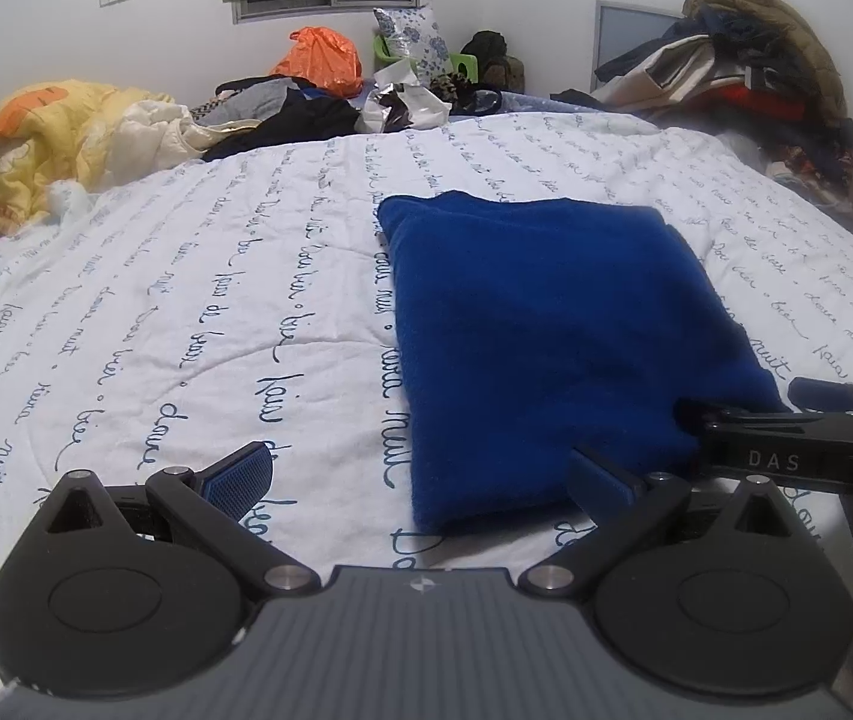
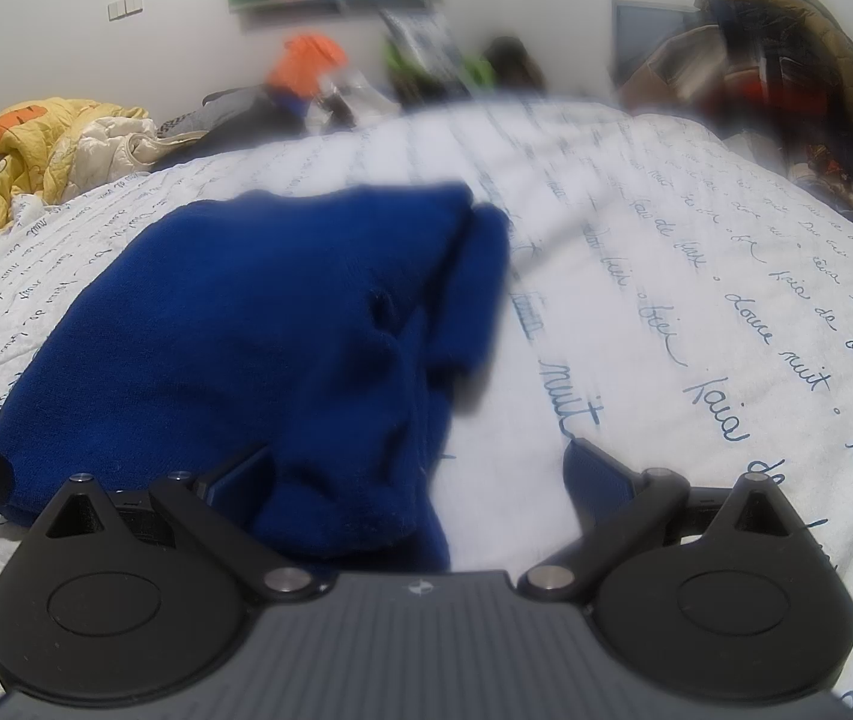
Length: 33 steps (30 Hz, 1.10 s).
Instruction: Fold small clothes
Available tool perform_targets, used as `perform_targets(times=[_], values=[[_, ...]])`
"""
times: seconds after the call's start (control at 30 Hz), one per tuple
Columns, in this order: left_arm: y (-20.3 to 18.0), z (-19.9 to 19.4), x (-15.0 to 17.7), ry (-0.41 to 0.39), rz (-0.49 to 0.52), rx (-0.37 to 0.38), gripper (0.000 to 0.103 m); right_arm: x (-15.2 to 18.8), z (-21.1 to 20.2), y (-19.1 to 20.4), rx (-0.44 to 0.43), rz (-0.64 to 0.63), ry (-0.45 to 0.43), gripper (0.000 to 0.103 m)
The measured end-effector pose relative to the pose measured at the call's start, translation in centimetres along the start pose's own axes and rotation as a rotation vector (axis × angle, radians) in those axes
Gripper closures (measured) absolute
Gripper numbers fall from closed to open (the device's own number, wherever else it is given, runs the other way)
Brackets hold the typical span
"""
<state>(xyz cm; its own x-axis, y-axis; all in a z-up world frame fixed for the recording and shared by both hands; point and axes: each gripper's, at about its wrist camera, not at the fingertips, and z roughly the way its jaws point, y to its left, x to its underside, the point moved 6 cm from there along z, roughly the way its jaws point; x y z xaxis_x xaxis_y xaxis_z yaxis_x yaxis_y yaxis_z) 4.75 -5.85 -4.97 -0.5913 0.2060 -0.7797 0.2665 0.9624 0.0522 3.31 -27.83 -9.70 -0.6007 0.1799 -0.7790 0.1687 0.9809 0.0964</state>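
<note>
Both claws gape over the bed (image 1: 186,276): left claw (image 1: 420,474) grasps nothing, blue cloth (image 1: 546,324) ahead to its right; right claw (image 2: 420,474), nearer, has cloth (image 2: 234,330) bunched between its spread fingers, long axis running away.

Left tool (image 1: 426,480) spread wide beside folded blue garment (image 1: 552,336).

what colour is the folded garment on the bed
Solid deep blue, no pattern; the folded garment shows sharpest in the left wrist view.
</note>
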Motion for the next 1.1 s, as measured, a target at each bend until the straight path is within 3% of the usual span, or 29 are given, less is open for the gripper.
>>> perform_targets(times=[0.63, 0.87, 1.0, 1.1], values=[[0.3, 0.1, 0.1, 0.055, -0.042, -0.012, 0.000, 0.0, 0.0, 0.0, 0.003, -0.002, 0.000, 0.000], [0.4, -0.1, 0.3, 0.076, -0.053, -0.005, 0.000, 0.6, -3.3, 0.5, -0.100, 0.114, 0.073, 0.000], [0.4, -0.3, 0.5, 0.083, -0.057, -0.010, 0.000, 1.1, -6.0, 2.6, -0.150, 0.075, 0.098, 0.000], [0.5, -0.5, 0.6, 0.086, -0.063, -0.018, 0.000, 0.9, -7.4, 4.0, -0.056, -0.008, 0.071, 0.000]])
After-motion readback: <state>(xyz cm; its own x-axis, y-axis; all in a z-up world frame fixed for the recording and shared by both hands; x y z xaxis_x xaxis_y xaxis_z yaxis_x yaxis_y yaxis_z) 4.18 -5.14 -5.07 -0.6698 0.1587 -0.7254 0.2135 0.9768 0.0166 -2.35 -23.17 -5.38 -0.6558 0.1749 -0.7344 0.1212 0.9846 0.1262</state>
